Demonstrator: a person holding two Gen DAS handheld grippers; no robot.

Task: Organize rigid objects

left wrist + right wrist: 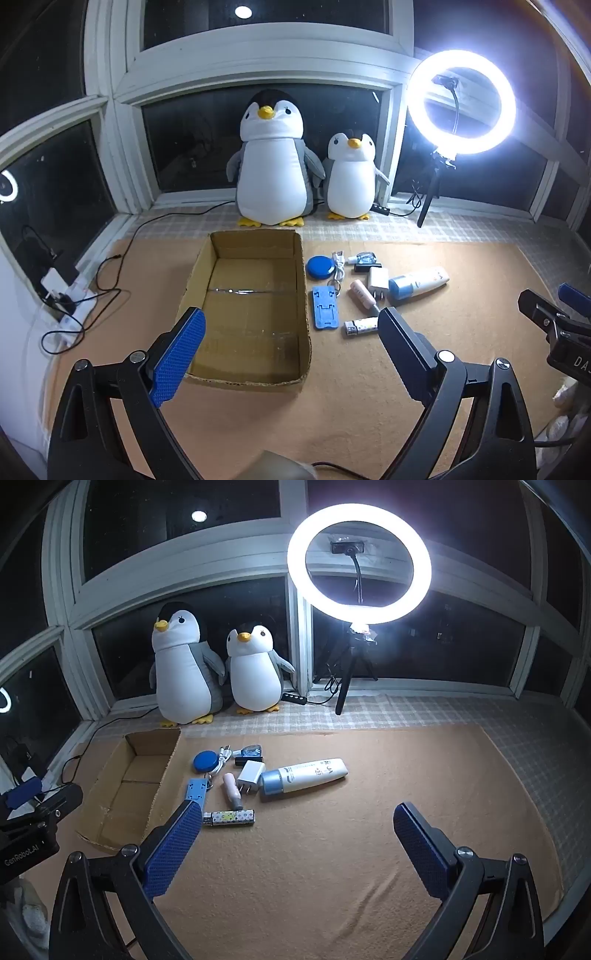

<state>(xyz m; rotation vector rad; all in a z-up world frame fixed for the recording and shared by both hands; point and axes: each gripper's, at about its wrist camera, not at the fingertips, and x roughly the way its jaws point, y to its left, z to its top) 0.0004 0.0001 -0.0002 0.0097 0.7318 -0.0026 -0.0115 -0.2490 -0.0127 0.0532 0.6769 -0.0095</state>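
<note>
Box [251,295] empty; lighter [229,818] beside; claws spread wide.

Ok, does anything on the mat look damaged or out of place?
Only the cardboard box: its near rim is ragged, as if torn. It is empty, while the small items, such as the lotion tube and lighter, lie loose beside it. Nothing looks spilled.

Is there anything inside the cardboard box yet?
No, the cardboard box shows only its bare floor, while items like the white tube and lighter lie beside it on the mat.
</note>
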